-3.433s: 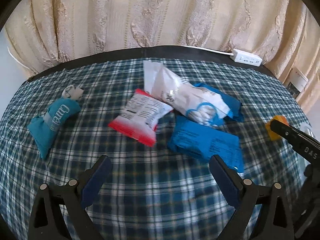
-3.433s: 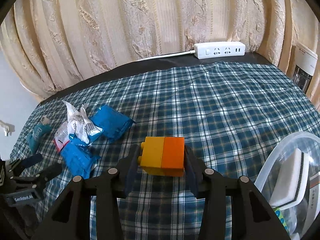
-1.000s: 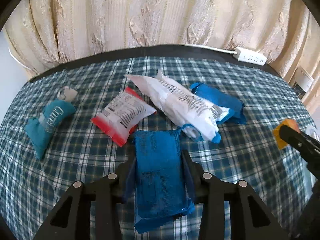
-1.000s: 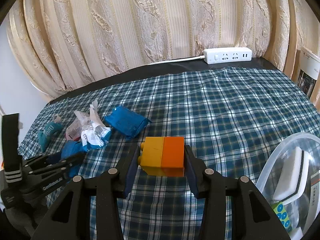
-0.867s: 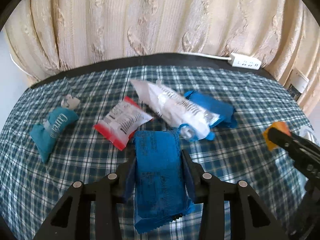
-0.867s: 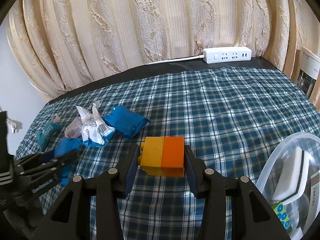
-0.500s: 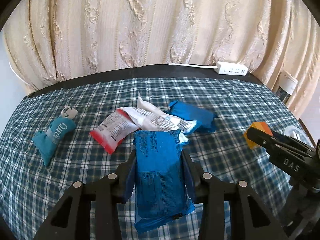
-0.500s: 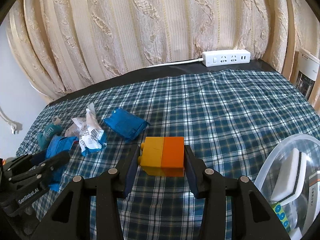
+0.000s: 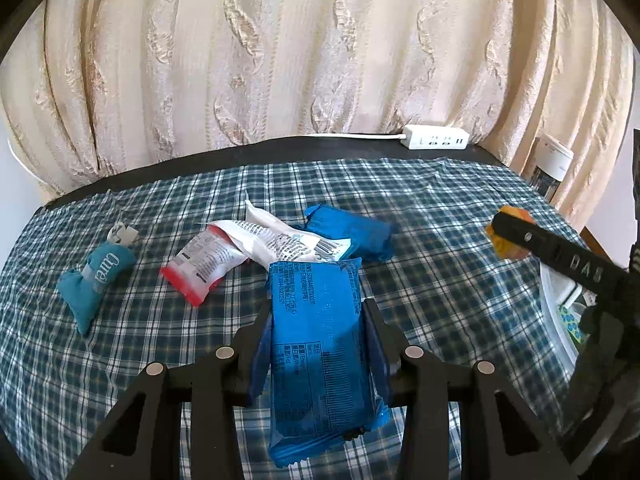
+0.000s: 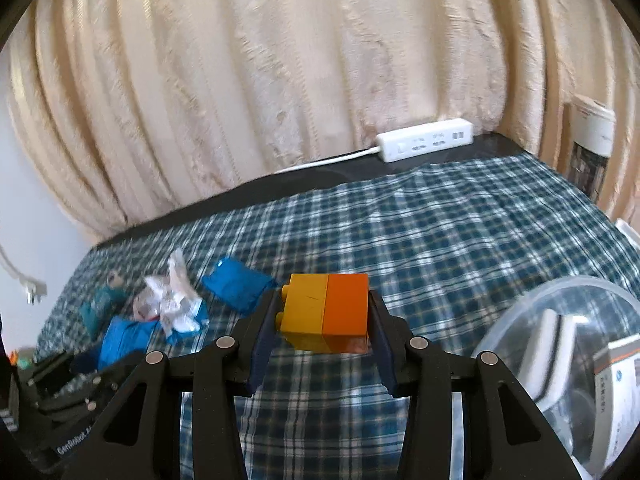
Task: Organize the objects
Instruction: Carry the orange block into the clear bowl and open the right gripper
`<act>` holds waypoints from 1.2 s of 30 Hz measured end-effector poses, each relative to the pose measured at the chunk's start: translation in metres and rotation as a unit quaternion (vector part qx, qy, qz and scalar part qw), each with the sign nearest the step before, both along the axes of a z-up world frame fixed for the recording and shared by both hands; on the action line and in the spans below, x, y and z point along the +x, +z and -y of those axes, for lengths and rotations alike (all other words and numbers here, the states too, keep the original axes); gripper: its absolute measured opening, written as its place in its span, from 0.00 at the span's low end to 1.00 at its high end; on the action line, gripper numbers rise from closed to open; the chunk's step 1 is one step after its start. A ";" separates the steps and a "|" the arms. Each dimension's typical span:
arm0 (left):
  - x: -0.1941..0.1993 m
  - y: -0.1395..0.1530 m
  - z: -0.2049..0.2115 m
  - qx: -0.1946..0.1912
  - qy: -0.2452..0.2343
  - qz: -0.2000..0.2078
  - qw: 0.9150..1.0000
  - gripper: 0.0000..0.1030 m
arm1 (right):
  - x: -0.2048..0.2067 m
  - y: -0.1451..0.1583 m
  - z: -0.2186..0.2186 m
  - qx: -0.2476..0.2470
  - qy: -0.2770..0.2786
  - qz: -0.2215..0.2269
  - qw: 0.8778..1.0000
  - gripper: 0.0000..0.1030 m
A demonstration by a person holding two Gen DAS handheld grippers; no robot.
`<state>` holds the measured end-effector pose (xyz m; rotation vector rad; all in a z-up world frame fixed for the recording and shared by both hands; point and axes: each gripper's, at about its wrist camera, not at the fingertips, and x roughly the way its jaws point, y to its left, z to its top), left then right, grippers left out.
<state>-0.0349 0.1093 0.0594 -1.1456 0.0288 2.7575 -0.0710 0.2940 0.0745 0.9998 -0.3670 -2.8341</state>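
My left gripper point(image 9: 318, 336) is shut on a blue snack packet point(image 9: 320, 356) and holds it above the plaid cloth point(image 9: 440, 248). On the cloth beyond lie a red-and-white packet point(image 9: 204, 260), a white packet point(image 9: 288, 240), another blue packet point(image 9: 348, 232) and a teal pouch point(image 9: 96, 280). My right gripper point(image 10: 324, 320) is shut on a yellow-and-orange toy block point(image 10: 326, 310), held above the cloth; it also shows at the right of the left wrist view point(image 9: 506, 236). A clear plastic bin point(image 10: 560, 360) stands at lower right.
A cream curtain point(image 9: 320, 60) hangs behind the table. A white power strip point(image 9: 436, 142) lies on the dark table edge at the back. The bin holds a white sponge-like item point(image 10: 556, 344) and a box. A white appliance point(image 10: 592, 144) stands at far right.
My left gripper closed on the blue packet and lifted it off the cloth. My right gripper, still holding the block, has risen and tilted a little; its view is blurred by motion.
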 end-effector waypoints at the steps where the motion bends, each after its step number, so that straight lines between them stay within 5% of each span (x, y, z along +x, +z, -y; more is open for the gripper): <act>1: 0.000 0.000 -0.001 -0.001 -0.002 0.001 1.000 0.43 | 0.001 0.002 -0.005 -0.007 -0.006 0.001 1.000 0.44; 15: 0.007 0.002 -0.009 0.001 -0.018 -0.002 1.000 0.43 | 0.059 0.031 -0.077 0.034 -0.093 -0.021 0.995 0.44; 22: 0.010 0.001 -0.014 -0.002 -0.025 -0.003 1.000 0.43 | 0.066 0.022 -0.129 0.016 -0.152 0.003 0.988 0.44; 36: 0.007 -0.003 -0.016 -0.003 -0.030 0.004 1.000 0.43 | 0.054 0.004 -0.155 -0.002 -0.175 0.025 0.984 0.45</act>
